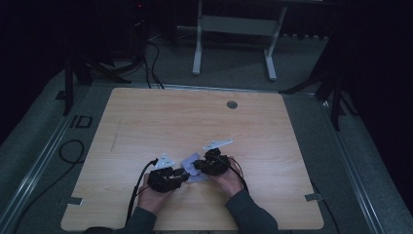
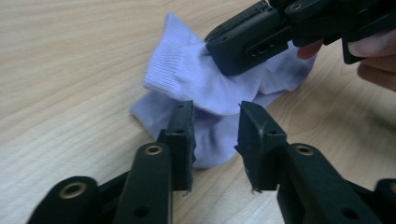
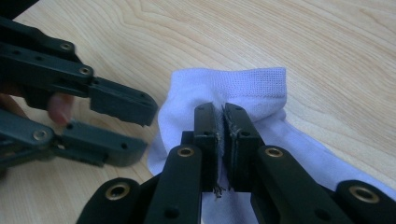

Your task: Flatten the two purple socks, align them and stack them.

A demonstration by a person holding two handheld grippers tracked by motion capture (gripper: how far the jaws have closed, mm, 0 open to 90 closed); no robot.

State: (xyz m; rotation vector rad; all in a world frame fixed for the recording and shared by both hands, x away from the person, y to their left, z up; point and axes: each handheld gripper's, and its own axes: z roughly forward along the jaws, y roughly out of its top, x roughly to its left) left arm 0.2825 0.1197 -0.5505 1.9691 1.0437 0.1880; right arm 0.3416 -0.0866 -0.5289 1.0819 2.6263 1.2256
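Two grippers on one pale lilac sock [image 1: 191, 165], both down at the near edge of the wooden table [image 1: 146, 122], roughly 6 o'clock on the tabletop in the high view.

Starting at the left: my left gripper [image 1: 181, 175] sits at about 8 o'clock from the sock, pointing toward it. Its jaws are partway open with a clear gap between them, and from its own view the pads aren't pressing on anything. The folded sock [image 2: 201, 88] lies flat just past the tips of my left gripper [image 2: 215, 122], at 12 o'clock, ribbed cuff pointing up and a bit left. So nothing held on that side.

In the middle, the sock is bunched between both tools, flat on the wood.

Over at the right: my right gripper [image 1: 198, 165] comes in from about 3 o'clock. Seen from the right gripper view, my right gripper [image 3: 220, 116] has its jaws pinched nearly together on a fold of the sock [image 3: 261, 88], cloth squeezed between the pads, cuff edge just beyond at 12 o'clock. My left gripper [image 3: 135, 126] shows there at 9 o'clock, jaws apart.
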